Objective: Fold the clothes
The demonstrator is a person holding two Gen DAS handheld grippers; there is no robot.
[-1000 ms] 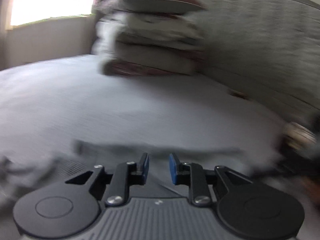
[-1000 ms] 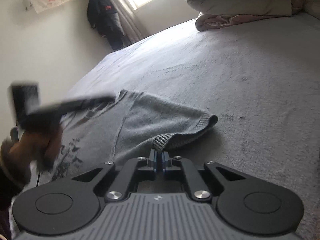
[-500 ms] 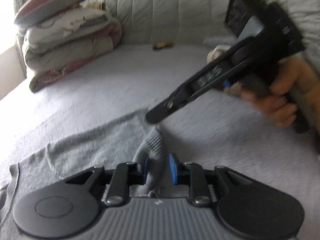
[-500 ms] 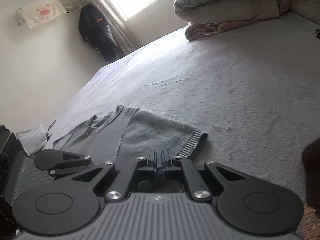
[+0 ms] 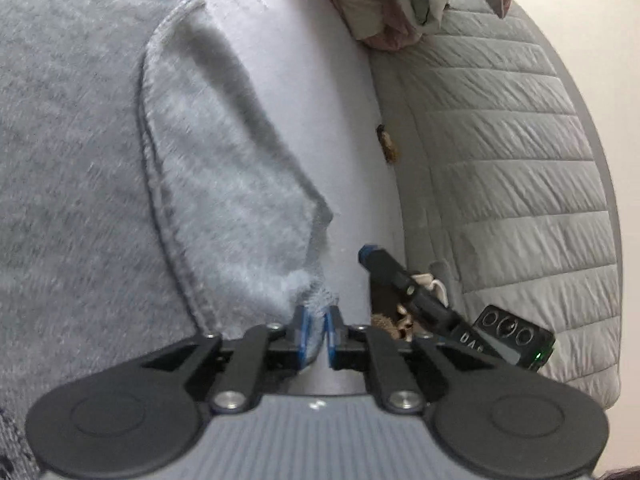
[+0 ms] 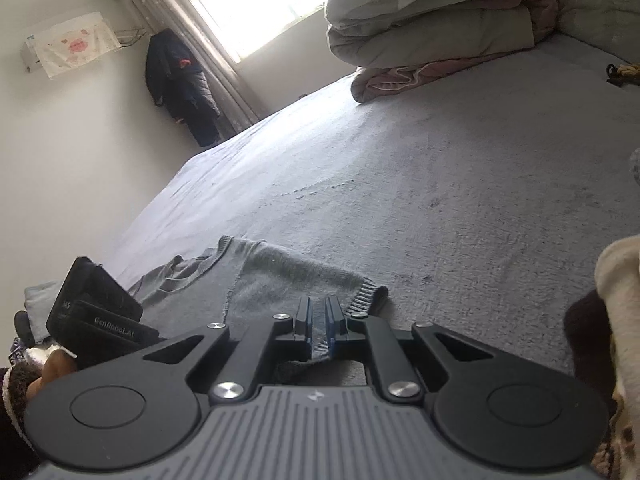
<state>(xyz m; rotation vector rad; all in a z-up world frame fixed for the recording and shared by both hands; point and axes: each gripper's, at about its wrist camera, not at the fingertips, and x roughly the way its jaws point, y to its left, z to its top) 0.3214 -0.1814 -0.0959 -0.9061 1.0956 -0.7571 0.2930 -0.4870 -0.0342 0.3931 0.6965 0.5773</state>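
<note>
Black tool (image 5: pixel 315 334) arms, blue pads (image 6: pixel 306 322), silver screws.

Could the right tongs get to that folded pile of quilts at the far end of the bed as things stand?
Probably not yet: the right tongs are shut on the grey knitted sweater, and a long stretch of bare grey bedsheet separates them from the folded quilt pile.

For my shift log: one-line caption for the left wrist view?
Left gripper pinching a grey knit sweater edge on the bed.

"GenRobot.AI" in pale letters on black body of left gripper (image 6: pixel 100 320), left of right tool's fingers. Partial letters "DAS" on dark side of right gripper (image 5: pixel 472 336), right of left tool's fingers.
</note>
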